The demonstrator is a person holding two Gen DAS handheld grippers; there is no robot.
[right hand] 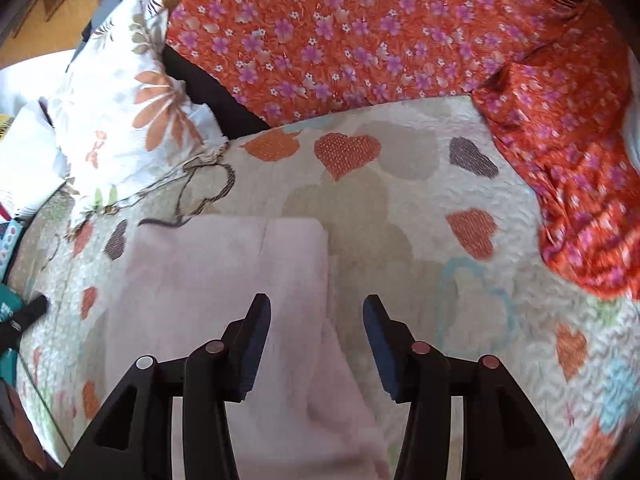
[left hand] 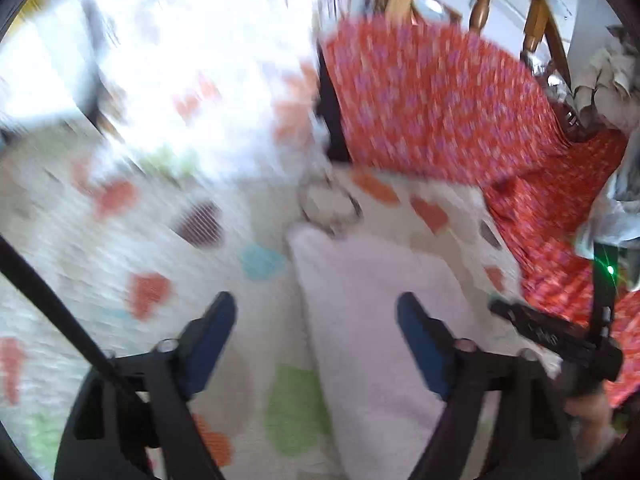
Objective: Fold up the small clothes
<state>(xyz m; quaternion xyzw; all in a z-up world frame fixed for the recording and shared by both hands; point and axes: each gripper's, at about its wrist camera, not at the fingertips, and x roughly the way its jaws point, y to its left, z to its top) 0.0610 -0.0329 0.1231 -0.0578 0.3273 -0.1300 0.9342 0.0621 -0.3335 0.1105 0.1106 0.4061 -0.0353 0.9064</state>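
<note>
The pale pink garment (right hand: 224,280) lies flat on the heart-print quilt (right hand: 420,200), already doubled over. Both the left gripper (left hand: 316,320) and the right gripper (right hand: 316,320) hover spread wide and empty above it. I'd pinch both near corners evenly, then fold toward the far edge.

No legible text anywhere.

Both grippers look the same: black plastic frames with triangular cut-outs and dark blue pads on the inside of the jaws. The left gripper (left hand: 316,312) has small silvery pivot pins and a black cable crossing its left side. The right gripper (right hand: 316,316) has one white pin, the rest coppery pink.
</note>
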